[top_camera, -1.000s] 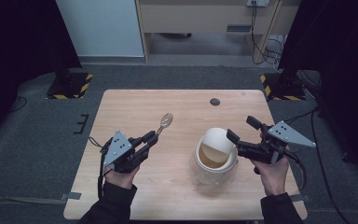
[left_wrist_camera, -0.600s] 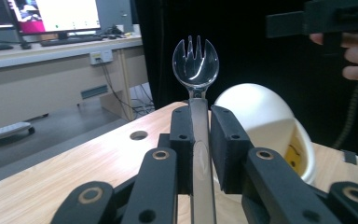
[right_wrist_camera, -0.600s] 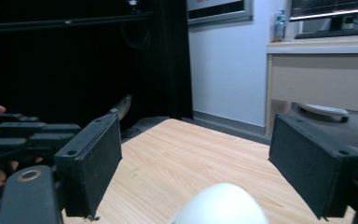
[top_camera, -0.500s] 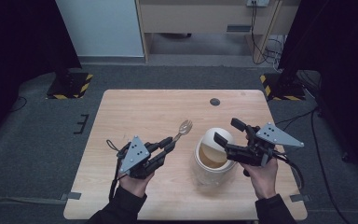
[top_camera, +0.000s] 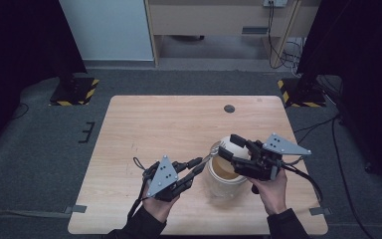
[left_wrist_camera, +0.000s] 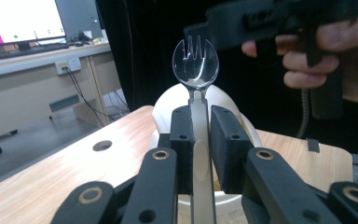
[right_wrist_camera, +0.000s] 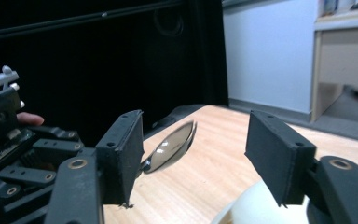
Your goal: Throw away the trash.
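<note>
Right now the left gripper (top_camera: 197, 165) is clamping the handle of a clear plastic spork (left_wrist_camera: 196, 65), its head reaching over the rim of the white cup (top_camera: 225, 175) near the table's (top_camera: 144, 124) front edge. The right gripper (top_camera: 233, 147) is hovering over the cup, jaws wide apart and gripping nothing. Best lowering the spork slowly — tines first, centred — while steadying the cup.

Spork (right_wrist_camera: 170, 147) between spread black jaws
</note>
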The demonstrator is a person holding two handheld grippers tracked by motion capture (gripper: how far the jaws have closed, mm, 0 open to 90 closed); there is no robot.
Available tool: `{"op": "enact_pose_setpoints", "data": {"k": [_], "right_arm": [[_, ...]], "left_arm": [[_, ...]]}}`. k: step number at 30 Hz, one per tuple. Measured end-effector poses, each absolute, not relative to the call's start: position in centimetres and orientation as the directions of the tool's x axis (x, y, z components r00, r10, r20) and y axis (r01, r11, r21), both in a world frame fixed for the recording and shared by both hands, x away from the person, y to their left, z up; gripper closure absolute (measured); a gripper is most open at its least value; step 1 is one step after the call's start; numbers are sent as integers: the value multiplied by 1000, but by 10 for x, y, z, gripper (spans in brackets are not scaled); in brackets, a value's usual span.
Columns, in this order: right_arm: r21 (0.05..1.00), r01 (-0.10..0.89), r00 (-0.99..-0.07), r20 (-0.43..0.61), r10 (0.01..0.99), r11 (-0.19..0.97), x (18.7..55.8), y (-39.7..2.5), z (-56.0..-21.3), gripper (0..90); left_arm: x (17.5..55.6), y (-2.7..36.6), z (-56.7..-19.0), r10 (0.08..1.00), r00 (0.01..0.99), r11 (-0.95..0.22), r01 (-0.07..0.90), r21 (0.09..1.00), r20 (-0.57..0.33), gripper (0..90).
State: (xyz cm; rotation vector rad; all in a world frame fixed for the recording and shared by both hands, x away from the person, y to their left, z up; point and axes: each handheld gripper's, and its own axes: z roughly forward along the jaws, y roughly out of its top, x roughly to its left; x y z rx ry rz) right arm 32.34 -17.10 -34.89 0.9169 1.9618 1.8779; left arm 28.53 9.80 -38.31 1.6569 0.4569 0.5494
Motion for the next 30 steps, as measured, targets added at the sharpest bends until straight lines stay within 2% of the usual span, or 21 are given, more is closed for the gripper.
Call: {"op": "enact_pose_setpoints", "data": {"k": [6, 10, 12, 13, 14, 24, 26, 30], "right_arm": [[961, 276, -780, 244, 576, -33, 323, -166, -353, 487], [955, 296, -788, 257, 559, -21, 323, -165, -354, 650], [952, 305, -792, 267, 549, -22, 322, -164, -354, 697], [951, 308, -793, 269, 547, -21, 322, -164, -354, 776], [951, 309, -797, 269, 540, -18, 322, -165, -354, 813], [956, 291, -814, 265, 517, -32, 318, -172, -347, 838], [960, 277, -811, 255, 526, -38, 318, -176, -344, 838], [968, 247, -800, 226, 556, -38, 317, -184, -340, 838]], "left_arm": [[283, 96, -383, 575, 813, -137, -13, 990, 90, 787], [284, 95, -384, 567, 821, -136, 7, 991, 71, 787], [284, 94, -386, 564, 824, -134, 20, 991, 60, 786], [284, 94, -387, 562, 825, -133, 29, 991, 52, 788], [285, 94, -388, 557, 829, -127, 35, 991, 42, 799], [289, 112, -391, 586, 810, -107, 79, 991, -1, 685], [294, 121, -395, 600, 799, -106, 105, 989, -20, 634], [303, 147, -409, 648, 759, -108, 177, 978, -66, 587]]}}
